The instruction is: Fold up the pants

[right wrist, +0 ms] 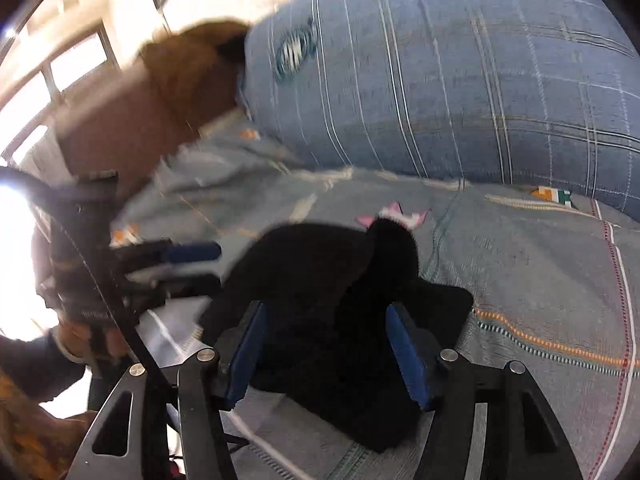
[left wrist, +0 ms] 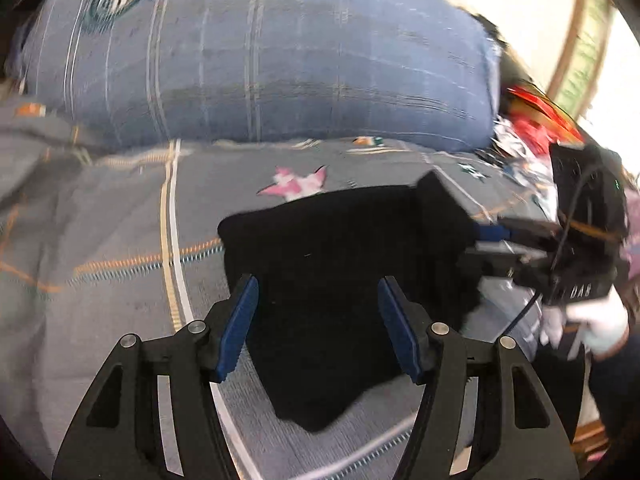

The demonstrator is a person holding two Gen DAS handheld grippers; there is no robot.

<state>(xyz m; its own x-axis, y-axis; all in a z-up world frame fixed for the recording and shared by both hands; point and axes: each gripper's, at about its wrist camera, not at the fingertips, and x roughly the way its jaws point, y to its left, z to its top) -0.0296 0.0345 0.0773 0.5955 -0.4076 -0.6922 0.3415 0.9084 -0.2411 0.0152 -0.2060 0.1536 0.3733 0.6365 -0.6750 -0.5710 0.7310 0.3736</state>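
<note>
The black pants (left wrist: 340, 280) lie bunched on a grey patterned bedspread (left wrist: 100, 220). My left gripper (left wrist: 316, 320) is open just above the near part of the pants, its blue pads (left wrist: 240, 328) apart and empty. The right gripper (left wrist: 492, 240) shows at the right edge of the pants in the left wrist view. In the right wrist view the pants (right wrist: 320, 288) form a folded black heap. My right gripper (right wrist: 326, 348) is open over the heap with nothing between its pads. The left gripper (right wrist: 192, 260) shows at the left of the heap, open.
A large blue plaid pillow (left wrist: 260, 52) lies behind the pants, also in the right wrist view (right wrist: 460, 80). A brown cushion (right wrist: 160, 100) sits at back left. Red and white clutter (left wrist: 532, 128) lies at the bed's right side. A bright window (right wrist: 60, 60) is at left.
</note>
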